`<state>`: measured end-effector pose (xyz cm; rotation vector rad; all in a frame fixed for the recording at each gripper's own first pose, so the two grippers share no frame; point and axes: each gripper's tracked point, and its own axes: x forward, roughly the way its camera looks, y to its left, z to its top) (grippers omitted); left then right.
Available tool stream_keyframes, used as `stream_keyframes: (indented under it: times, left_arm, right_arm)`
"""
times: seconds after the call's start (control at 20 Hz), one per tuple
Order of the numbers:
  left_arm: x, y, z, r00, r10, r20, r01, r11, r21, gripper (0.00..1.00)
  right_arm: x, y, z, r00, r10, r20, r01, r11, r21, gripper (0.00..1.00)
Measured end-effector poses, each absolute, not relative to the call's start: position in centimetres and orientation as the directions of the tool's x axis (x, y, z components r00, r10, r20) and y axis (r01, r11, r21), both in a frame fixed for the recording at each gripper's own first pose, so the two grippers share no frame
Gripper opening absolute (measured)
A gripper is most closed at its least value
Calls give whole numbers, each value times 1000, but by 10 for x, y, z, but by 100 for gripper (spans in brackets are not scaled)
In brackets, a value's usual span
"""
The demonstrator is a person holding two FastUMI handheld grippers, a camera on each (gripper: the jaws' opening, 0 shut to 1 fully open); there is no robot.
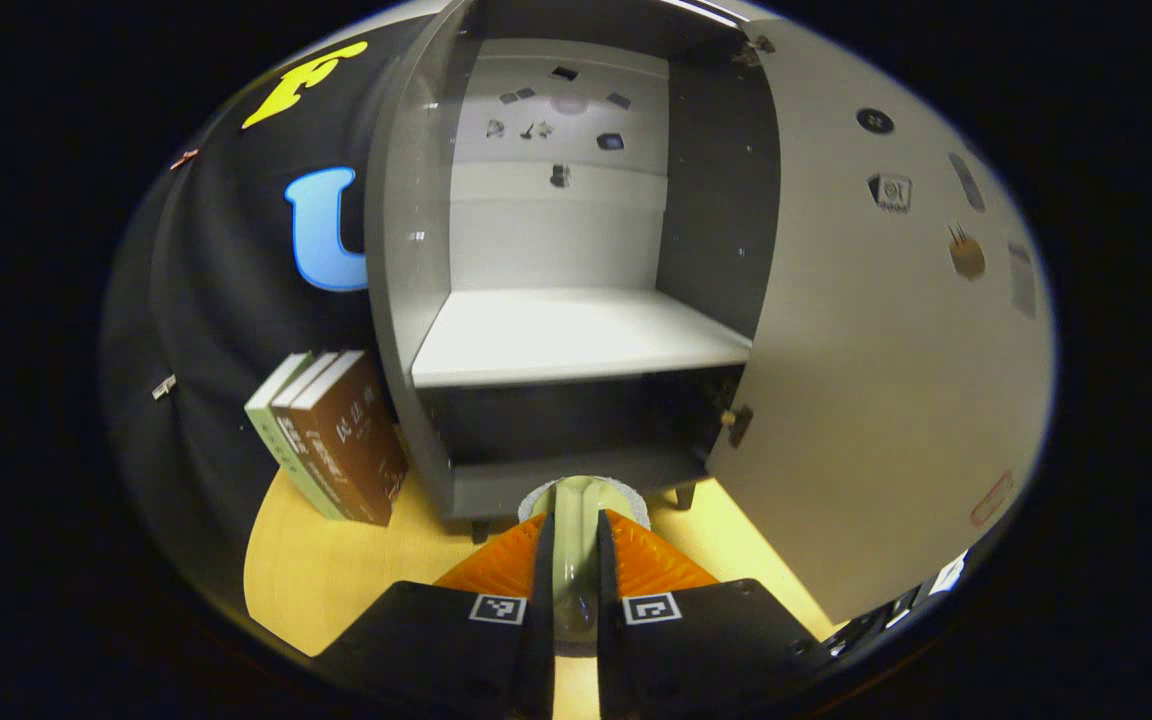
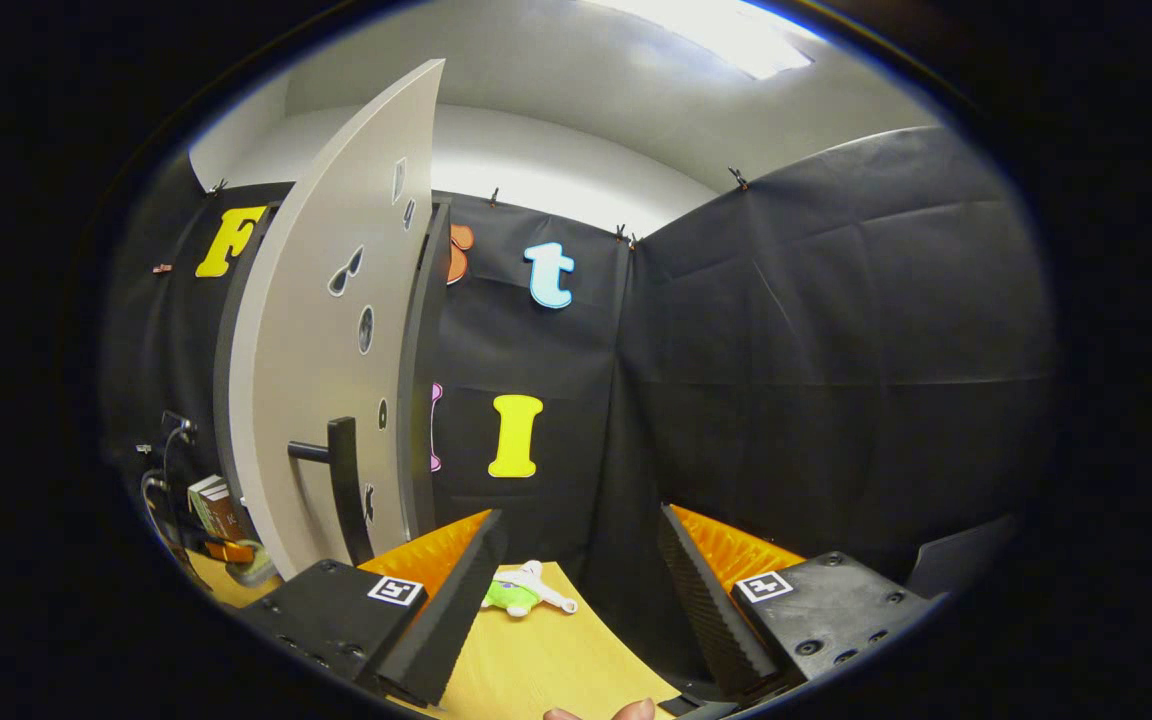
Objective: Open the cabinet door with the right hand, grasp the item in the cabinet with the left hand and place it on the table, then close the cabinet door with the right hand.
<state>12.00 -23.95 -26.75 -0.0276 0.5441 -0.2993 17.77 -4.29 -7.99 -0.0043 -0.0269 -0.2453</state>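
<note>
The cabinet [image 1: 576, 330] stands on the yellow table [image 1: 316, 570] with its door [image 2: 326, 330] swung wide, so opening is done. Its shelves look bare. The item, a pale green cup-like piece [image 1: 576, 520], sits clamped between the left gripper [image 1: 576, 570] fingers just outside the cabinet front, above the tabletop. Placing and closing remain. The right gripper [image 2: 576, 590] hangs with fingers spread, beside the door handle [image 2: 341, 480].

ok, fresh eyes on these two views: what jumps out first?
The open cabinet with its pale shelf bare, door swung wide to the right. Next, the left gripper shut on a pale green item just below the cabinet. The right gripper is open, beside the door handle.
</note>
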Motion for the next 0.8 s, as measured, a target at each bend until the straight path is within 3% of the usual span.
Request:
stream_keyframes:
  times: [0.3,0.8]
  left_arm:
    - [76,-224,-376,792,-233,-564,231,970,-77,21]
    - [41,-271,-456,747,-336,-573,361,930,-75,21]
  right_arm:
    - [175,-34,-84,968,-250,7,249,968,21,95]
    - [178,-31,-84,969,-248,0,248,968,26,97]
